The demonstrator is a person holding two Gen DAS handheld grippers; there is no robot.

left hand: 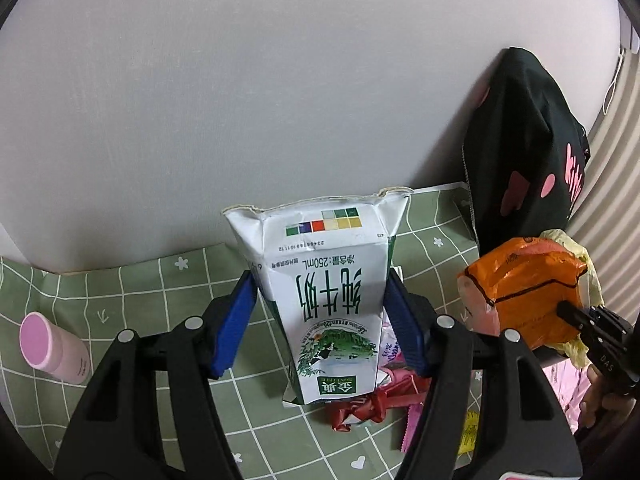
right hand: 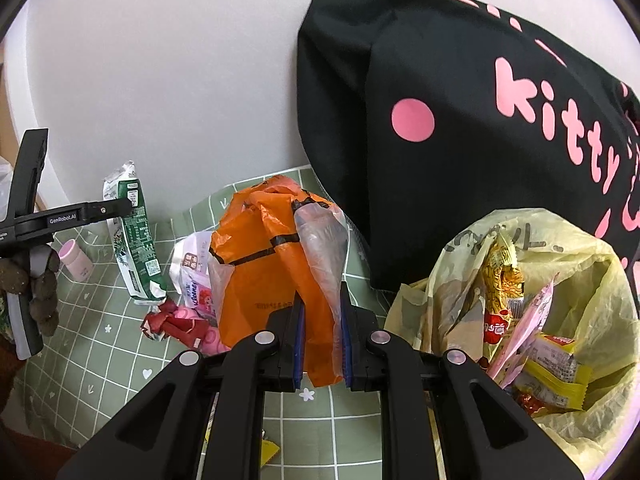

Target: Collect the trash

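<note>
A white-and-green milk carton [left hand: 328, 292] stands between the blue pads of my left gripper [left hand: 321, 280]. The pads press on its two sides and it hangs just above the green checked tablecloth [left hand: 160, 300]. From the right wrist, the same carton [right hand: 136, 240] shows at the left under a black finger [right hand: 100, 210]. My right gripper [right hand: 322, 296] is shut on a fold of an orange plastic bag [right hand: 260, 272] with a clear strip over it. That orange bag [left hand: 528, 288] also appears at the right in the left wrist view, with the right gripper's tip [left hand: 576, 316] on it.
An open yellow trash bag [right hand: 600, 272] with several wrappers inside sits at the right. A black bag with pink letters [right hand: 460, 140] leans on the wall behind it. Red and pink wrappers [right hand: 176, 320] lie on the cloth below the carton. A pink bottle [left hand: 52, 348] stands far left.
</note>
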